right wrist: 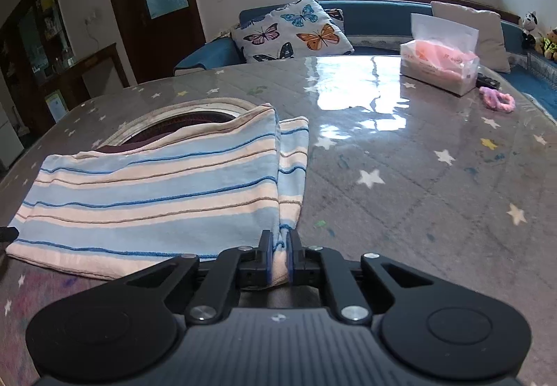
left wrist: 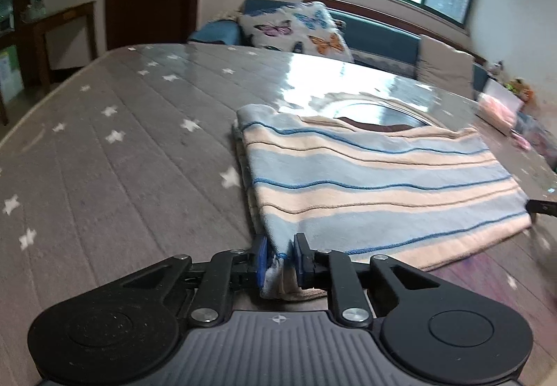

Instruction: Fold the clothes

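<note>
Cloth [left wrist: 376,184] on tabletop [left wrist: 122,149] | we pinch near corners: left gripper [left wrist: 281,255], right gripper [right wrist: 277,252], jaws pressed on fabric | risk: thin bite, probably slips when lifted

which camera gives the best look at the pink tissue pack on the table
The right wrist view: the tissue pack stands sharp and whole on the table's far right side. In the left wrist view it is only a blurred pink patch at the right edge.
</note>
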`<state>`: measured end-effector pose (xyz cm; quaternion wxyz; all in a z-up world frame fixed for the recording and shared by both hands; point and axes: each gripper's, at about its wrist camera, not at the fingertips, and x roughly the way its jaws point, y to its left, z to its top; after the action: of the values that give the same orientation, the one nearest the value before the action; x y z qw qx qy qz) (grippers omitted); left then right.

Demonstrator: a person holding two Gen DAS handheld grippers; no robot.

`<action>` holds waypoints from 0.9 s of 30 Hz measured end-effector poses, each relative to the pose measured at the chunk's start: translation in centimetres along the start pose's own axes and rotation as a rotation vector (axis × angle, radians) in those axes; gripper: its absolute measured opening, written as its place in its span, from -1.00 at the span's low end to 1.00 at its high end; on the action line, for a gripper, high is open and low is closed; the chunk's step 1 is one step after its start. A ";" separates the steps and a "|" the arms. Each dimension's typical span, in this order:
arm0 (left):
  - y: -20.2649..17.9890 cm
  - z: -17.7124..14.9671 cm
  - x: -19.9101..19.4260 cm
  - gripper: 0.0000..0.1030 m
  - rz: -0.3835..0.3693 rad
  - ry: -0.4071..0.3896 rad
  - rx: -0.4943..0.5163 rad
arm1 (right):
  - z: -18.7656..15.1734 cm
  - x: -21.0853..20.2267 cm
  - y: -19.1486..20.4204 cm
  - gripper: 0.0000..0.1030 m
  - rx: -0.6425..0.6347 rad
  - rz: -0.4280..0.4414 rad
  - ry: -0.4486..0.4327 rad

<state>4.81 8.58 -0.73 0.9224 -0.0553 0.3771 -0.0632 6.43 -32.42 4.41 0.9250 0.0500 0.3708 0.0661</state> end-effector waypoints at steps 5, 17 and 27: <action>-1.4 -2.0 -1.9 -0.65 -0.097 0.043 0.019 | -1.3 -2.0 -1.4 -0.87 0.001 -0.049 0.023; -0.1 0.3 -2.7 0.02 -0.099 -0.018 -0.049 | 0.2 -5.2 2.4 -0.51 -0.141 0.010 -0.036; 1.2 1.2 1.5 0.02 -0.067 0.027 -0.109 | 0.3 -4.3 14.1 -0.21 -0.421 0.266 -0.009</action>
<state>6.79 9.57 -1.02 0.9101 -0.1173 0.3904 -0.0742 2.39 -19.20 9.55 0.8998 -0.0952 0.3351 0.2626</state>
